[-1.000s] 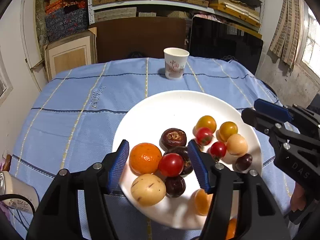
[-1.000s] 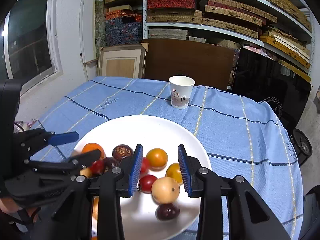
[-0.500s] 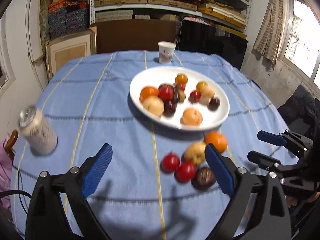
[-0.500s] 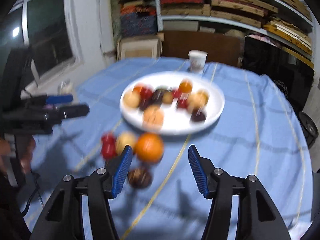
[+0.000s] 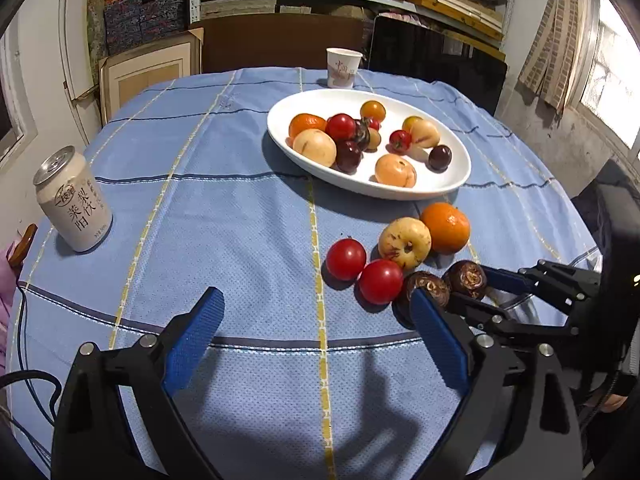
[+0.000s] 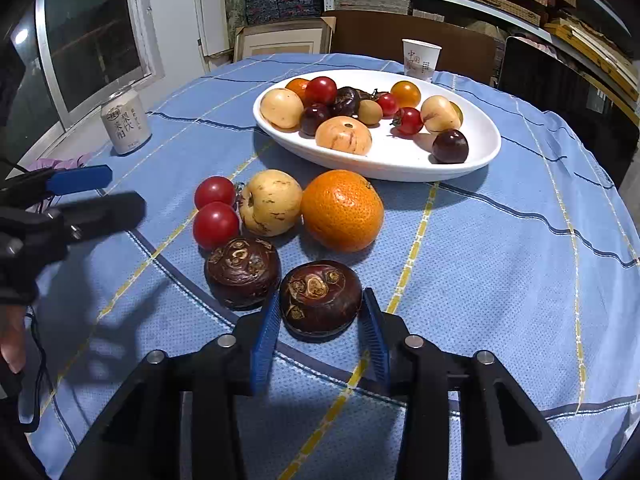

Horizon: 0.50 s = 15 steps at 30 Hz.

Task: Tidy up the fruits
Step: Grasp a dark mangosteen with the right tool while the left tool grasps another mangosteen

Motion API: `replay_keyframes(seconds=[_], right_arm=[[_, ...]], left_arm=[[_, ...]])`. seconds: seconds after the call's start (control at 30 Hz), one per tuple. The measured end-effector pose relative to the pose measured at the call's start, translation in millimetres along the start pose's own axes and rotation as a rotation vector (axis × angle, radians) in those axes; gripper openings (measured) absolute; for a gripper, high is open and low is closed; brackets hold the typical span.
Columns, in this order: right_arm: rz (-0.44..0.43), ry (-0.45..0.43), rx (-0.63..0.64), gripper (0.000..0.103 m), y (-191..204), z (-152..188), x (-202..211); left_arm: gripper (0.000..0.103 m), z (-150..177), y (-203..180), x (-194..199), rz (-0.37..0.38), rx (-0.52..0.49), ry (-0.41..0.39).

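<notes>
A white plate holds several fruits. In front of it on the blue cloth lie an orange, a yellow fruit, two red tomatoes and two dark brown chestnuts. My right gripper is low over the nearer chestnut; its jaws are closing and both blue pads touch the chestnut's sides. The other chestnut lies just to its left. My left gripper stands open over bare cloth, left of the loose fruit. In its view, the right gripper is on the chestnut.
A drink can stands at the table's left edge. A paper cup stands behind the plate. Shelves, boxes and a dark panel line the wall beyond. The cloth falls away at the table's round edge. A hand shows at far left in the right wrist view.
Both grippers drew back from the plate to the loose fruit near the table's front. The left gripper opened wide. The right gripper sank over a chestnut and closed in on it.
</notes>
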State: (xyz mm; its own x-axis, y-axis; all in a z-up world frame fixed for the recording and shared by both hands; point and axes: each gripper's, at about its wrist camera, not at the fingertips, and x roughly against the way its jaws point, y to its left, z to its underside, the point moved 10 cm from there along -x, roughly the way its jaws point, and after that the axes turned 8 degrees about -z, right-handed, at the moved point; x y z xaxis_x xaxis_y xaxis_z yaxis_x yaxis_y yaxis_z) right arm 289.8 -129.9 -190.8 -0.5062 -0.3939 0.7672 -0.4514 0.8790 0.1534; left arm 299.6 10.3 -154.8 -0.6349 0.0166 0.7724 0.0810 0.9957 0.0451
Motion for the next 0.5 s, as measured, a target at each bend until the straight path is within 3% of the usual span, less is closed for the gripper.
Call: replay_keyframes(seconds=[0.3, 0.37, 0.43, 0.5], right_arm=[[0.054, -0.146, -0.048, 0.041, -23, 4, 62], [0.057, -0.164, -0.076, 0.041, -30, 10, 70], [0.052, -0.172, -0.095, 0.041, -34, 14, 73], [0.046, -0.172, -0.107, 0.041, -37, 20, 74]], left_arm=[[0.09, 11, -57, -4, 0.017, -0.159, 0.005], [0.072, 13, -69, -8, 0.011, -0.182, 0.005], [0.06, 16, -79, -17, 0.034, -0.171, 0.038], [0.059, 15, -81, -22, 0.028, -0.157, 0.036]])
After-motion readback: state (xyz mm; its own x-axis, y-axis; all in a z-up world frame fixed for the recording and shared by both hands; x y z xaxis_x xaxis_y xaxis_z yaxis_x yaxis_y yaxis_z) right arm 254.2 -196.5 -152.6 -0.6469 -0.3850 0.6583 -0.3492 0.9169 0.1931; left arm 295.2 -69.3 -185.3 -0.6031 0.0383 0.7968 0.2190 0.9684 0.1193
